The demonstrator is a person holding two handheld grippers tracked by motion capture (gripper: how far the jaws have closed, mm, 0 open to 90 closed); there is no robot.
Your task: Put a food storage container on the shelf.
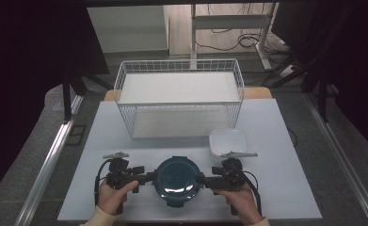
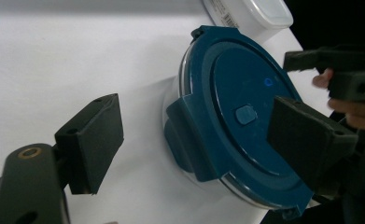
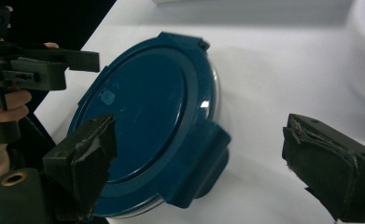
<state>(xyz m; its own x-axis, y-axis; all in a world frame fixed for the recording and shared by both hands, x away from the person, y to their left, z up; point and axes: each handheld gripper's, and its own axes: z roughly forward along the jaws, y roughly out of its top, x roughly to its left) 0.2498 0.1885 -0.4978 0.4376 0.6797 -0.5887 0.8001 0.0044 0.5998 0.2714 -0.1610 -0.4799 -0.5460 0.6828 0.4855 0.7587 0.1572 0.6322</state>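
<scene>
A round container with a dark blue lid (image 1: 177,181) stands near the front edge of the white table (image 1: 276,188). My left gripper (image 1: 151,178) is at its left side and my right gripper (image 1: 205,180) at its right side, each held in a hand. In the left gripper view the container's lid (image 2: 245,112) has a side latch tab (image 2: 187,140), and my left gripper (image 2: 199,140) stands open with its jaws on either side of that tab, not pressing it. In the right gripper view my right gripper (image 3: 208,163) is open around the opposite latch tab (image 3: 203,158).
A white square lidded box (image 1: 227,143) sits just behind the blue container on the right. A white wire basket (image 1: 179,99) takes up the back middle of the table. Bare table lies to the left and right of the hands.
</scene>
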